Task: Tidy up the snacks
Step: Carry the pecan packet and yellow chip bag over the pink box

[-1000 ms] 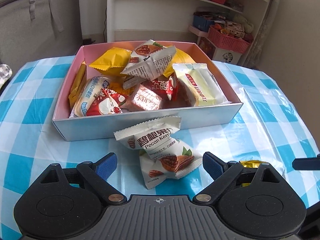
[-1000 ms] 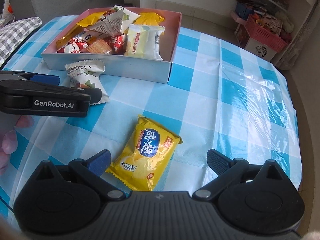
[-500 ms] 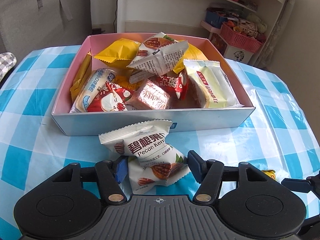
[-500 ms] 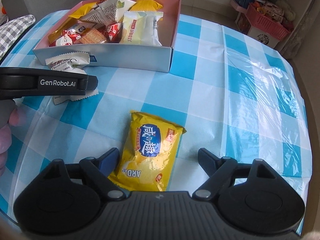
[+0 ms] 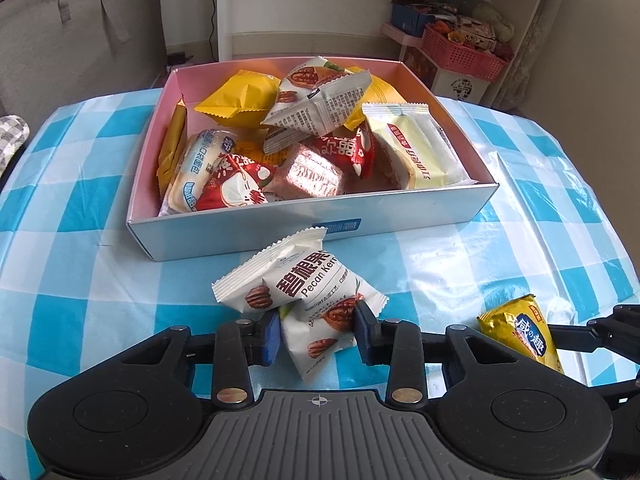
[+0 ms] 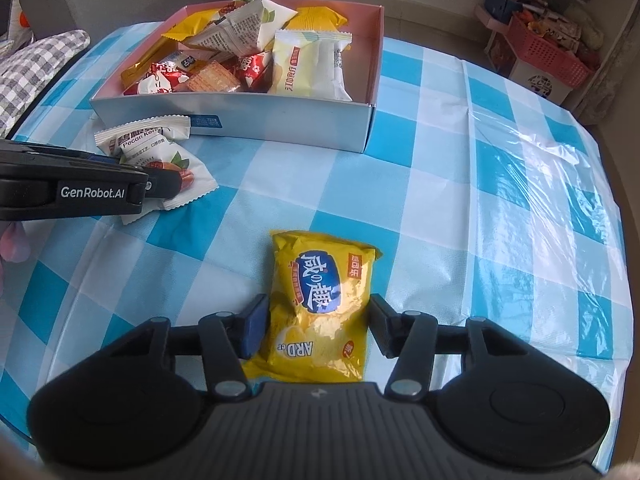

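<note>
A white pecan-kernel packet (image 5: 308, 300) lies on the checked tablecloth in front of the box (image 5: 312, 224). My left gripper (image 5: 316, 332) is shut on its near end; both pads press the wrapper. It also shows in the right wrist view (image 6: 156, 156). A yellow snack bag (image 6: 320, 308) lies on the cloth between the pads of my right gripper (image 6: 316, 330). The pads touch or nearly touch its sides, and I cannot tell whether they grip it. The pink-lined box (image 6: 240, 112) holds several snack packets.
The blue-and-white tablecloth (image 6: 500, 184) has a wrinkled glossy patch at the right. A shelf unit with red baskets (image 5: 464, 52) stands behind the table. A grey sofa (image 5: 80, 32) is at the back left. A checked cushion (image 6: 36, 68) lies left of the table.
Both grippers have narrowed from wide open. The left one closed onto the pecan packet. The right one moved forward around the yellow bag and narrowed to its sides.
</note>
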### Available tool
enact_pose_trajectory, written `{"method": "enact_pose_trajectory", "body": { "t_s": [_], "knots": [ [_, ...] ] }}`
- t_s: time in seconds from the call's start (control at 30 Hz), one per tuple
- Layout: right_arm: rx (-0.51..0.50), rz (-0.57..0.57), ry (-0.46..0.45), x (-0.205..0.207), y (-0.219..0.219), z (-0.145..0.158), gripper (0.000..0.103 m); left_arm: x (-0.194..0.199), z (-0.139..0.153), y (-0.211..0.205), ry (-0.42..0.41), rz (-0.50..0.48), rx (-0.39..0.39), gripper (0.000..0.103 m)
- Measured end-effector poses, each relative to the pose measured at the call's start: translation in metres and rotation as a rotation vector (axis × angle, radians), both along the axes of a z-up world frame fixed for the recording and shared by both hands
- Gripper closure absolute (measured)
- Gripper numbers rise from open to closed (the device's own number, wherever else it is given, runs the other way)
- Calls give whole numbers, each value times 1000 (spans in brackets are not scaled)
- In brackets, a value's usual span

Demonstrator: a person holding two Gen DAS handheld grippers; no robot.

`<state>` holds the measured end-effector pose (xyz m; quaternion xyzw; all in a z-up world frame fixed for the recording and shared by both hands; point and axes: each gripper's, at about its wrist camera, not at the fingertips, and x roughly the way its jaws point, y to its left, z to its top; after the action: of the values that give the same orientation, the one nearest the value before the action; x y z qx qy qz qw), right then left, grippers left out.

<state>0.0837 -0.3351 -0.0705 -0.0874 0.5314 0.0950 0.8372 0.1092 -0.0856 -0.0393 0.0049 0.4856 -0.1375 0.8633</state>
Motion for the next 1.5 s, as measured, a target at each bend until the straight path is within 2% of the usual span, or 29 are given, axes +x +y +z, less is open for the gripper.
{"method": "enact_pose_trajectory", "body": {
  "t_s": [0.2,0.43,0.87,1.27,1.5],
  "knots": [
    [-27,21,-20,-2,5,0,56,-3,2,12,15,-24,0,70],
    [-55,29,-41,-2,9,2,56,-12,5,21,4,-82,42,71],
    [-39,13,-82,-2,15,13,57,-22,18,40,-39,-111,63,71],
    [11,-12,-159,5,23,33,57,-25,42,44,-127,-121,76,71],
    [106,-71,-204,21,22,44,57,-8,53,46,-153,-90,72,71]
  ]
}}
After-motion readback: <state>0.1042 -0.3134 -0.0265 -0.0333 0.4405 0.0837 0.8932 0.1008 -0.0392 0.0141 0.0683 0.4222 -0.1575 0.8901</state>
